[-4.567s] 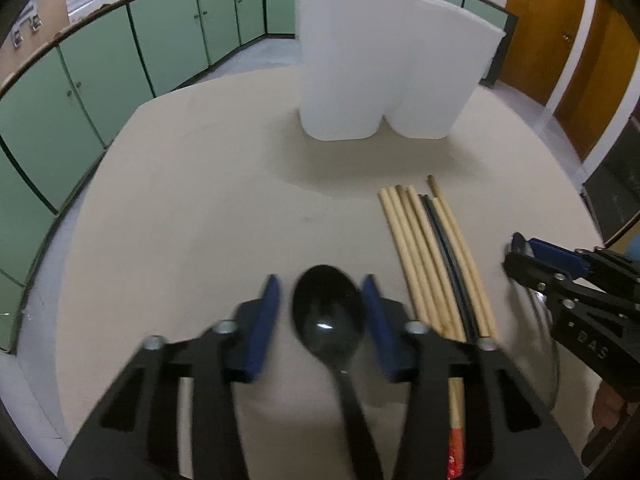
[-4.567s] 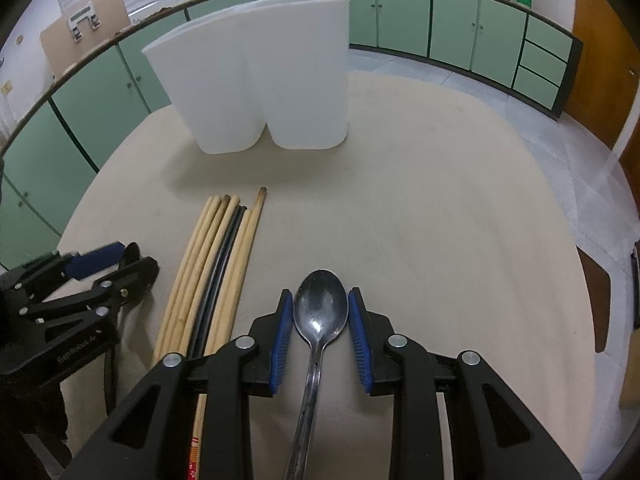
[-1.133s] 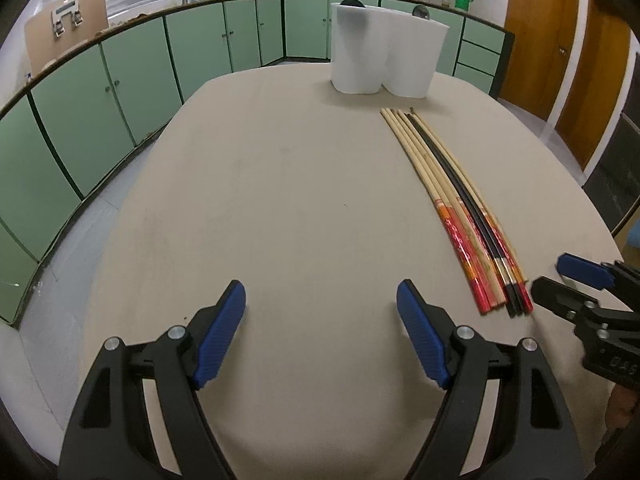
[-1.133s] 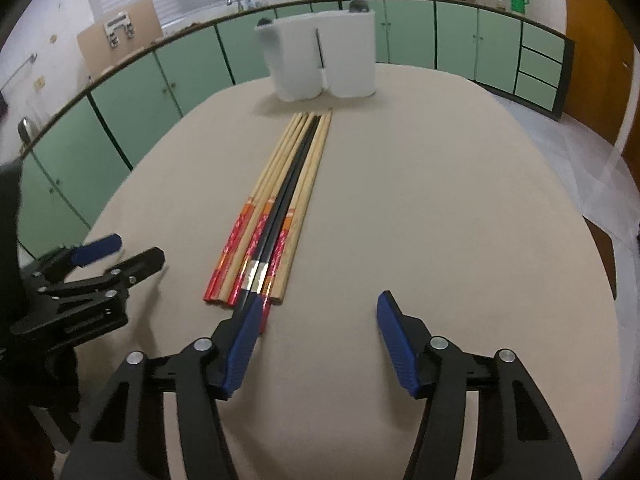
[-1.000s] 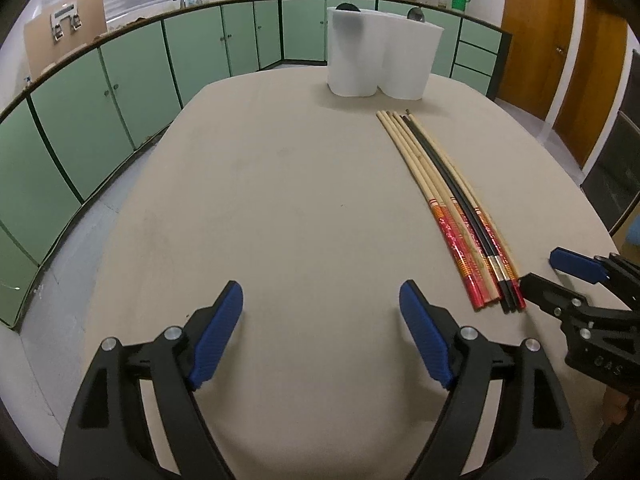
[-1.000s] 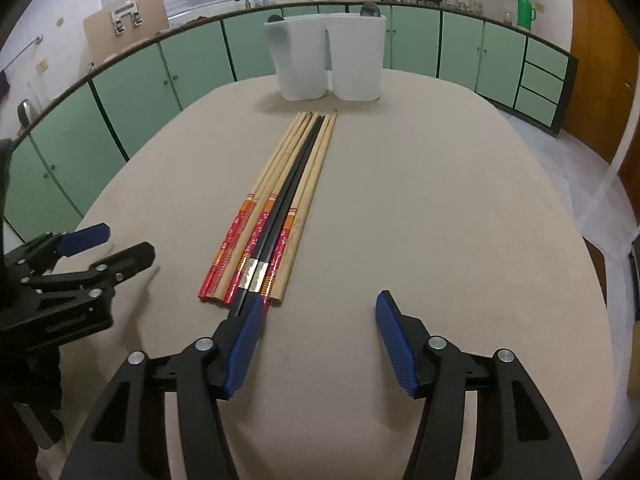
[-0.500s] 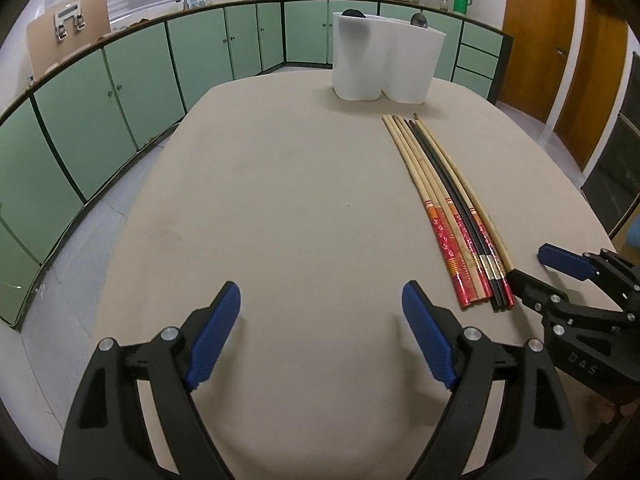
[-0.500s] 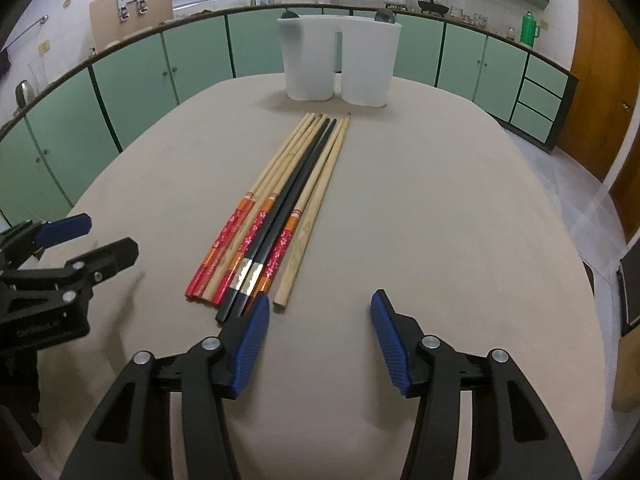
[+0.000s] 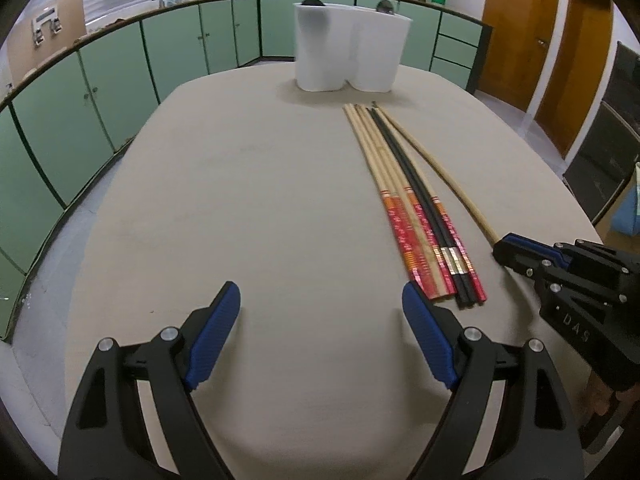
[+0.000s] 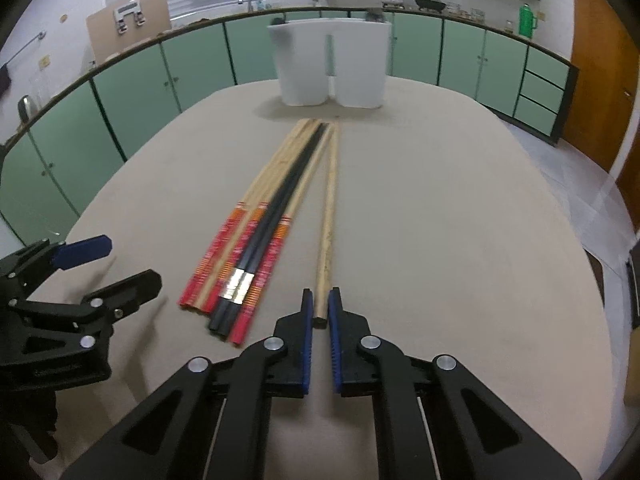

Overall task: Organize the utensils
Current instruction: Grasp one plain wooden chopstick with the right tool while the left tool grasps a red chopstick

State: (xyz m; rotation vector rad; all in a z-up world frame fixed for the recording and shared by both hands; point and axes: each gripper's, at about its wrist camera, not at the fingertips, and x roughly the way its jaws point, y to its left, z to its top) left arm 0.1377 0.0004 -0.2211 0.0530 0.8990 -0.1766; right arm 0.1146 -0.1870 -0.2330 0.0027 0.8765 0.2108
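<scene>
- Since the frame half a second earlier, my right gripper [image 10: 318,312] has gone from spread to clamped: its blue pads now pinch the near butt end of the plain wooden chopstick [image 10: 328,216], which has swung a little away from the rest of the bundle.
- My left gripper [image 9: 320,336] stays spread wide over bare table [image 9: 260,208], with nothing between its pads; it has hardly shifted.
- Held item, position: the plain chopstick lies just right of the remaining chopsticks [image 10: 256,232], apart from them at its near end and close to them at the far tips. Whether it has lifted off the surface I cannot tell.
- Held item, orientation: its long axis runs from my right gripper straight toward the white utensil holder [image 10: 332,64]; the narrow tip points at the holder, the thick end sits in my pads.
- Remaining bundle: two black chopsticks and several red-banded wooden ones lie side by side, touching, on nearly the same axis, tips toward the holder.
- Done so far, as I judge: two dark spoon bowls show above the holder's rim, one over each end, so the spoons appear sorted.
- Left to do: every chopstick is on the table. The pinched one needs to be lifted, tipped upright and dropped into a compartment; then the others follow.
</scene>
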